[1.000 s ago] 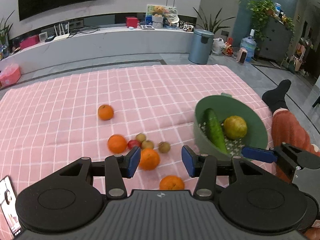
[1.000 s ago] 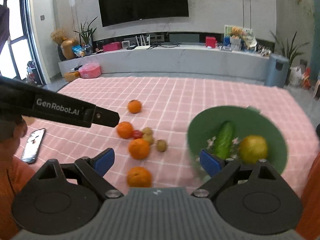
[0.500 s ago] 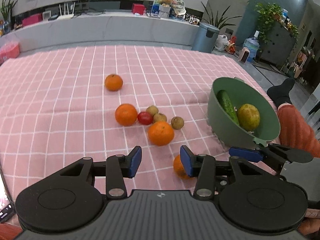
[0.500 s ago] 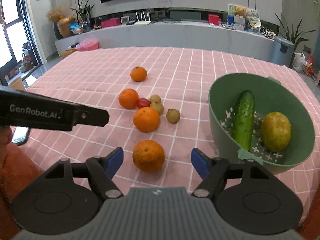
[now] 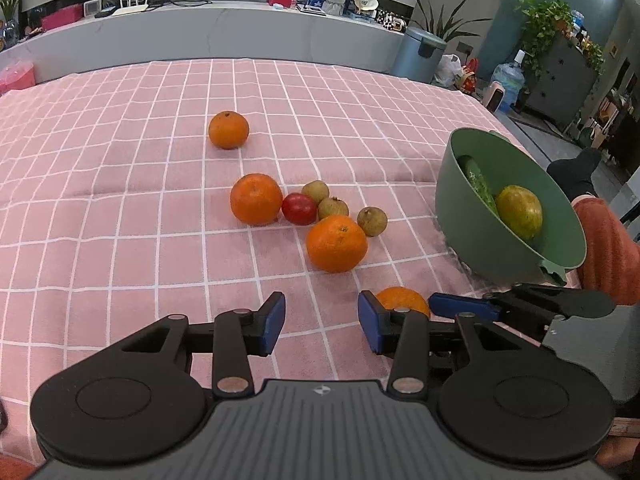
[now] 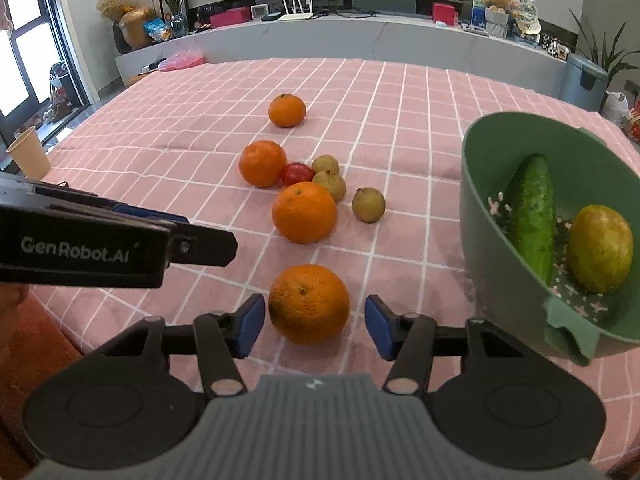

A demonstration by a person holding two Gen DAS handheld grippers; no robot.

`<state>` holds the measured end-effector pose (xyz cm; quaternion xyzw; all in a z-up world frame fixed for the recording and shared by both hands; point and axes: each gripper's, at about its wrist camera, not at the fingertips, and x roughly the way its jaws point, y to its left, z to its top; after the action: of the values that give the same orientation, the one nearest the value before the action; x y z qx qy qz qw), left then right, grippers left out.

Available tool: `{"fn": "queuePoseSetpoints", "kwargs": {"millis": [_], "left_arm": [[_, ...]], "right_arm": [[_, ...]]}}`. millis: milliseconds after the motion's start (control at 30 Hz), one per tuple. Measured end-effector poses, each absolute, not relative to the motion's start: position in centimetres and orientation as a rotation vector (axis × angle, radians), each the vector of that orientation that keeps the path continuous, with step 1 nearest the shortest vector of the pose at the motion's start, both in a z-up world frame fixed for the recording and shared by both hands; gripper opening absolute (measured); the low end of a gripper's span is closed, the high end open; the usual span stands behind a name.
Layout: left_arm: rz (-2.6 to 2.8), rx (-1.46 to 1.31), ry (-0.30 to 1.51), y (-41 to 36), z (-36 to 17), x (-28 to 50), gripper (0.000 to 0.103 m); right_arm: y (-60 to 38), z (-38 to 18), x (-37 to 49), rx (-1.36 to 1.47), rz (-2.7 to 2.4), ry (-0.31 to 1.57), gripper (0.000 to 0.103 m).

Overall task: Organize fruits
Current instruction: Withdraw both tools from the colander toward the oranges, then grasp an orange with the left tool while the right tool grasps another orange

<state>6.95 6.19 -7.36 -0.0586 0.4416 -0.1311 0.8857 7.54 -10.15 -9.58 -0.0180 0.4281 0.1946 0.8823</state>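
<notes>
Right gripper (image 6: 315, 322) closing around nearest orange (image 6: 309, 303)
Pads part-spread, either side of fruit, not yet touching. Left gripper (image 5: 322, 322) part-spread, empty, over pink cloth (image 5: 120, 200).

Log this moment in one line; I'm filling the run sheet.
right tongs: closing around nearest orange, pads not touching | left tongs: empty | green bowl: cucumber, yellow-green fruit
</notes>
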Motion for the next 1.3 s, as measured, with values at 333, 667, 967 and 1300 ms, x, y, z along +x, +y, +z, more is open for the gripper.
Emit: {"fn": "queuePoseSetpoints", "kwargs": {"millis": [333, 667, 967, 1300], "left_arm": [[-0.254, -0.061, 0.883, 4.7, -7.8, 8.3, 0.052], [-0.255, 0.033, 0.879, 1.9, -9.4, 10.7, 0.06], [-0.231, 0.046, 0.875, 1.2, -10.0, 11.5, 0.054], [-0.217, 0.029, 0.867, 1.7, -8.8, 10.1, 0.049]], "right_arm": [[-10.3, -9.8, 7.6, -0.079, 0.376, 0.875, 0.043], [-11.6, -9.9, 8.4, -0.033, 0.295, 0.883, 0.042], [-11.8, -10.3, 8.6, -0.022, 0.296, 0.894, 0.042], [-11.9, -9.4, 7.9, -0.024, 0.345, 0.876, 0.042]]}}
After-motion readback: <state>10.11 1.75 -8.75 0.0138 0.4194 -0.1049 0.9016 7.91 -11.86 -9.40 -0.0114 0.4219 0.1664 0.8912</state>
